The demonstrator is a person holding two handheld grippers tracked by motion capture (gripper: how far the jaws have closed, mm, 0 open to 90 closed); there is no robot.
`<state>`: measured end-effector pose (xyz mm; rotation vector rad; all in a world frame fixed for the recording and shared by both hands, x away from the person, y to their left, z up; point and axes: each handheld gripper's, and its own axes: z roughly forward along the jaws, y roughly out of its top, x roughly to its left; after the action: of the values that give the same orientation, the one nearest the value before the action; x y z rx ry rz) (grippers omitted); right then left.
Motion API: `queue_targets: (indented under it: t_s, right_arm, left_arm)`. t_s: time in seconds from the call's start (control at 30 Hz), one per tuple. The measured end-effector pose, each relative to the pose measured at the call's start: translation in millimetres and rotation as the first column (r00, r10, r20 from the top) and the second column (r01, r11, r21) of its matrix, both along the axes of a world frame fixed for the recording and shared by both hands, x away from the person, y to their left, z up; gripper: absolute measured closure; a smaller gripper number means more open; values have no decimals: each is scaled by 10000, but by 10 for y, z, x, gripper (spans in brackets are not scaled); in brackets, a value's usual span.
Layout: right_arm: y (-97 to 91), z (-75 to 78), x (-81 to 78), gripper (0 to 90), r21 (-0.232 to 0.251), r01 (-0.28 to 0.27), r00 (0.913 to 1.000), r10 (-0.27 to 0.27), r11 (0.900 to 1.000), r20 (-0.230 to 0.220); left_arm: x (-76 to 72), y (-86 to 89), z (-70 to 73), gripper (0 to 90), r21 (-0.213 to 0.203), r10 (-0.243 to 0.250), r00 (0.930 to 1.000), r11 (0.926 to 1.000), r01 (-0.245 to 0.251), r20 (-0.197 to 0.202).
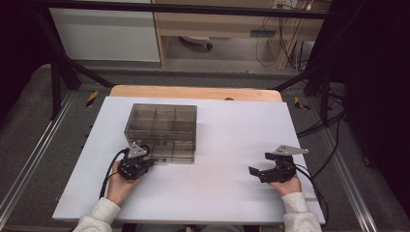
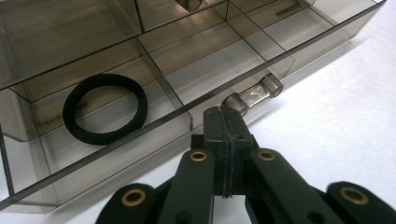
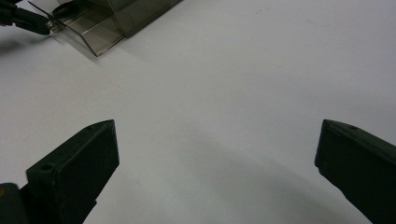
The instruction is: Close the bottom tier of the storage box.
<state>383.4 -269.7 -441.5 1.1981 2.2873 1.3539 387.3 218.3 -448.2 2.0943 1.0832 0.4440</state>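
A smoky clear compartment box [image 1: 162, 125] sits on the white table top [image 1: 227, 140], left of centre. In the left gripper view a black rubber ring [image 2: 70, 111] lies in one front compartment of the box [image 2: 154, 123]. My left gripper [image 2: 225, 112] is shut, and its tips touch the end of the clear round handle [image 2: 254, 93] on the box's front edge. Whether anything thin is pinched between the jaws I cannot tell. From above, the left gripper [image 1: 149, 161] sits at the box's near left corner. My right gripper [image 1: 260, 163] rests open on the bare table at the right, nothing between its jaws [image 3: 217, 128].
A wooden strip [image 1: 193, 92] borders the table's far edge. Black frame bars and cables run along both sides. In the right gripper view the box [image 3: 116, 23] and the left gripper's tip [image 3: 28, 18] are at the top left.
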Motion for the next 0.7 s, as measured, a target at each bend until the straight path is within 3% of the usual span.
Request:
queue_targets:
  t_s: [0.7]
  right_arm:
    - [0,-1,1,2,-5,2,10000,-2,10000,-3]
  left_arm:
    - [54,-19,14,893,8,67,9999,10000,-67,130]
